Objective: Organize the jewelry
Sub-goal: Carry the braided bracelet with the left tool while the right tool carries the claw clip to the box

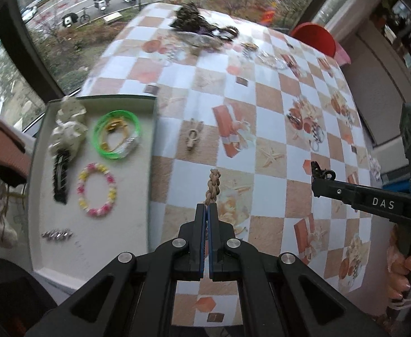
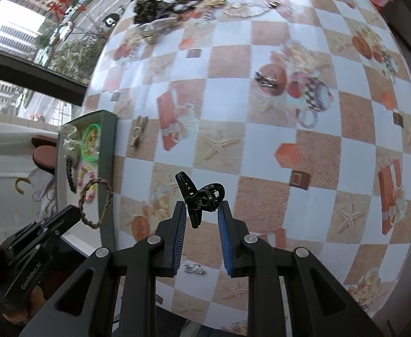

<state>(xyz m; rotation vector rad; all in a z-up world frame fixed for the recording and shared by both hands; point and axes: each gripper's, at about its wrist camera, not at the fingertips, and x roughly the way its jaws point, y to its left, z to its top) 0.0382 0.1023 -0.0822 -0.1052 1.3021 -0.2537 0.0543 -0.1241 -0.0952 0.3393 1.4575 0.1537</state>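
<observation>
My left gripper is shut on one end of a brown braided bracelet, held above the checked tablecloth just right of the tray. In the right wrist view that bracelet hangs as a loop from the left gripper over the tray's edge. My right gripper is shut on a black claw hair clip, lifted off the table. From the left wrist view the right gripper carries the clip at the right. The white-lined tray holds a green bangle, a pink-and-yellow bead bracelet and a black hair clip.
A white bow scrunchie and a silver clip also lie in the tray. On the cloth lie a beige clip, a silver piece and a small silver item. A jewelry pile sits at the far edge. A red stool stands beyond.
</observation>
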